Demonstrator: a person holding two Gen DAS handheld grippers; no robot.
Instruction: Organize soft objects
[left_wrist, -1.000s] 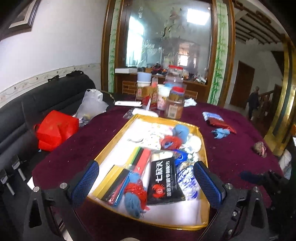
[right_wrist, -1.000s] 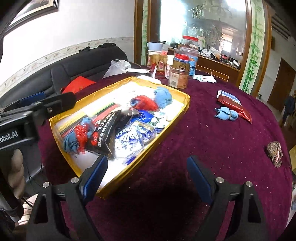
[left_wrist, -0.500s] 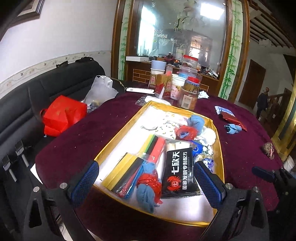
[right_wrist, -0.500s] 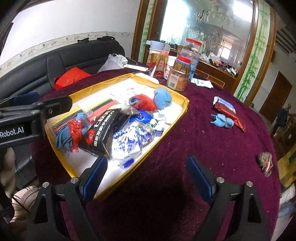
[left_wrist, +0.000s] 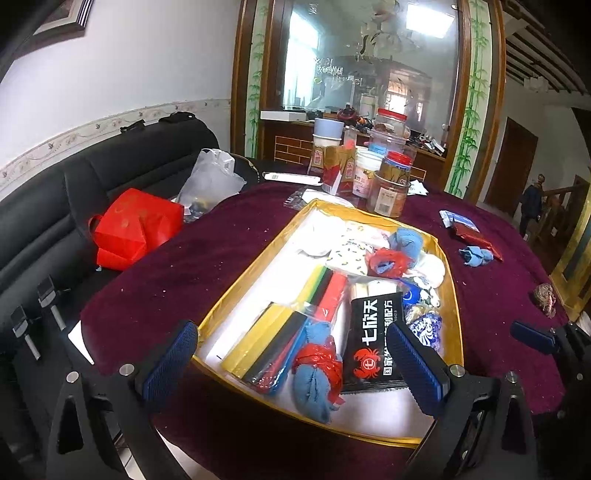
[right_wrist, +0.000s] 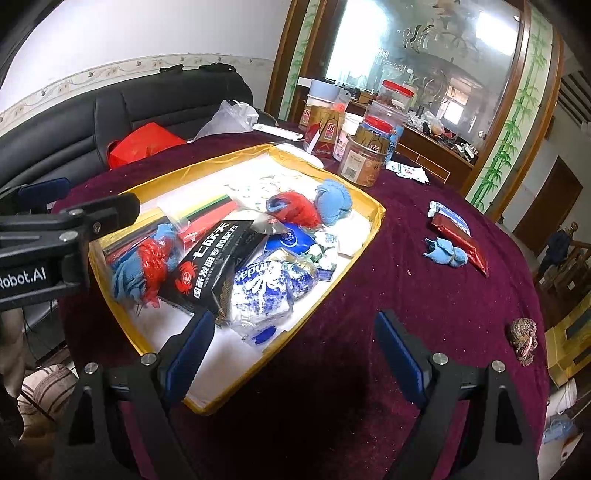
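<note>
2 tools, left tool (left_wrist: 291, 363) and right tool (right_wrist: 291, 360), gape wide, holding nothing.

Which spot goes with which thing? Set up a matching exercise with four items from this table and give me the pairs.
Things:
1. black packet with the crab
2. small blue cloth bundle
3. red bag
4. brown knobbly object

Places:
A. on the black sofa, off the table
B. inside the gold-rimmed tray
C. alone on the tablecloth near the right edge
D. on the tablecloth beside a dark red packet

Pairs: 1-B, 2-D, 3-A, 4-C
</note>
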